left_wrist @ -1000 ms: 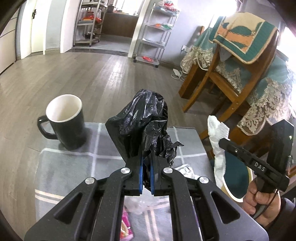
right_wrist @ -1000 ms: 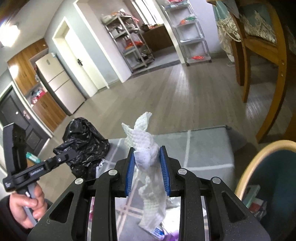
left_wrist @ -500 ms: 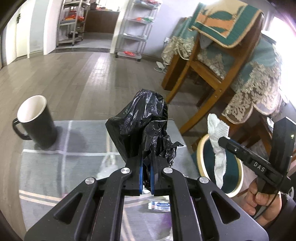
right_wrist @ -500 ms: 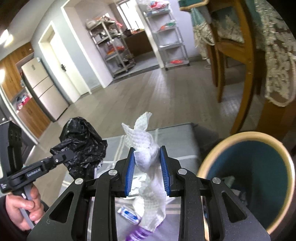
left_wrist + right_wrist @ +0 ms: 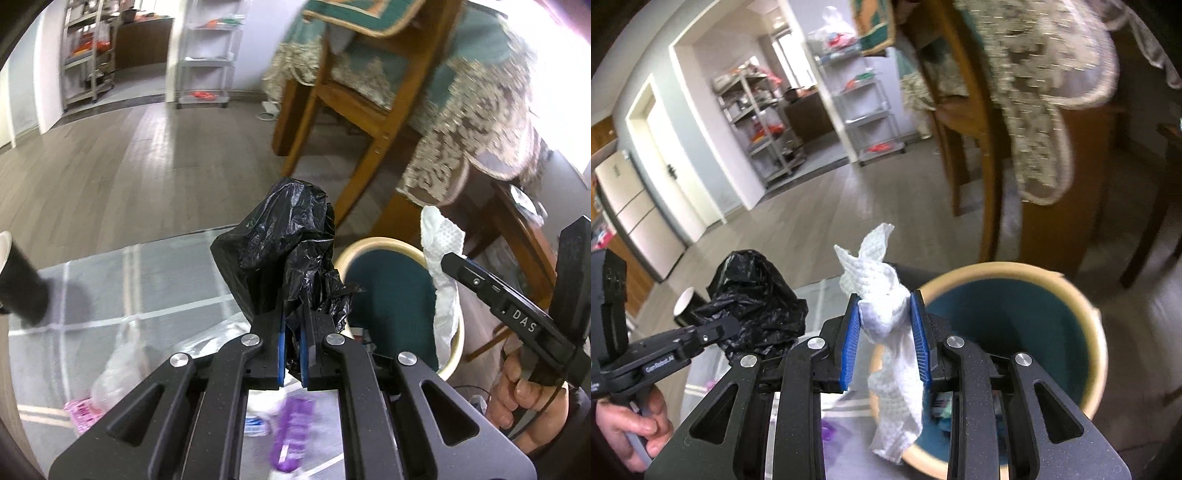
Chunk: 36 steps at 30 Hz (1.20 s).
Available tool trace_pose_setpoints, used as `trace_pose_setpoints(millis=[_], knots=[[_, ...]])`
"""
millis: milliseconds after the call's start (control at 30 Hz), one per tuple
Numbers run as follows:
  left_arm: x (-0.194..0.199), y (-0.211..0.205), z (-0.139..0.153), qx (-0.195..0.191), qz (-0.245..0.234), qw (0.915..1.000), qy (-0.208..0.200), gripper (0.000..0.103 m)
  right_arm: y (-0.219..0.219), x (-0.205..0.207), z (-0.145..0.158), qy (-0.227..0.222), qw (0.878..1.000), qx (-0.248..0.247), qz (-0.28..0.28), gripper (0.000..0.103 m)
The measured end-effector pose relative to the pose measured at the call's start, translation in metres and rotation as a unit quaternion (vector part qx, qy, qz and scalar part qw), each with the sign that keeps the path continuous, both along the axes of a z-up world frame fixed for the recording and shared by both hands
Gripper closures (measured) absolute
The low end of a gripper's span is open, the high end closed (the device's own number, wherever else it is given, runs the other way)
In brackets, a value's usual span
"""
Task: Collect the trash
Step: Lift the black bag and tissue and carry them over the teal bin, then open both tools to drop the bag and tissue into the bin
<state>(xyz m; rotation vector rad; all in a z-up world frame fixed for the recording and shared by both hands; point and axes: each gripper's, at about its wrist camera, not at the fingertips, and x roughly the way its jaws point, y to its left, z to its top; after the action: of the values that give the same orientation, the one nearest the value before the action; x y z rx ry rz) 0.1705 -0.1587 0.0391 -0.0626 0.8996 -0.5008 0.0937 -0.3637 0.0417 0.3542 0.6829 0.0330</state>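
Observation:
My left gripper (image 5: 291,332) is shut on a crumpled black plastic bag (image 5: 280,251) and holds it above the table; the bag also shows in the right wrist view (image 5: 757,295). My right gripper (image 5: 884,325) is shut on a white paper towel (image 5: 886,332) that hangs over the near rim of a teal bin with a cream rim (image 5: 1071,291). The bin (image 5: 391,291) stands just right of the table, with the towel (image 5: 443,266) at its right rim.
A grey checked tablecloth (image 5: 155,280) carries a purple wrapper (image 5: 291,432), a pink item (image 5: 83,410), a clear plastic bag (image 5: 118,365) and a black mug (image 5: 20,288) at the left. A wooden chair (image 5: 354,110) and a lace-covered table (image 5: 472,122) stand behind the bin.
Both grippers have swung right with their loads. The bin is now closer and larger, and the towel hangs over its rim. The mug has slid to the left edge of view.

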Motion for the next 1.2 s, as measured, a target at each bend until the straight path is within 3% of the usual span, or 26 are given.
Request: trace_pose_setpoints(millis=[333,900,1000,1100,1200], knots=[[-0.002,-0.077,-0.015,0.019,-0.055,0.9982,0.01,0.098,-0.043,-0.015,-0.01,0.023,0.998,-0.001,-0.053,0.074],[0.013,-0.142,-0.058,0.047,-0.1,0.9926,0.05,0.098,-0.081,-0.012,-0.05,0.096,0.992,0.026,-0.081,0.071],[0.016,-0.14,-0.061,0.046,-0.101,0.9922,0.058,0.093,-0.086,-0.011,-0.054,0.106,0.99,0.033,-0.087,0.068],[0.017,-0.129,-0.059,0.035,-0.094,0.9932,0.058,0.072,-0.089,-0.009,-0.057,0.107,0.99,0.039,-0.088,0.064],[0.017,-0.123,-0.057,0.032,-0.091,0.9939,0.054,0.064,-0.089,-0.007,-0.057,0.106,0.99,0.041,-0.086,0.061]])
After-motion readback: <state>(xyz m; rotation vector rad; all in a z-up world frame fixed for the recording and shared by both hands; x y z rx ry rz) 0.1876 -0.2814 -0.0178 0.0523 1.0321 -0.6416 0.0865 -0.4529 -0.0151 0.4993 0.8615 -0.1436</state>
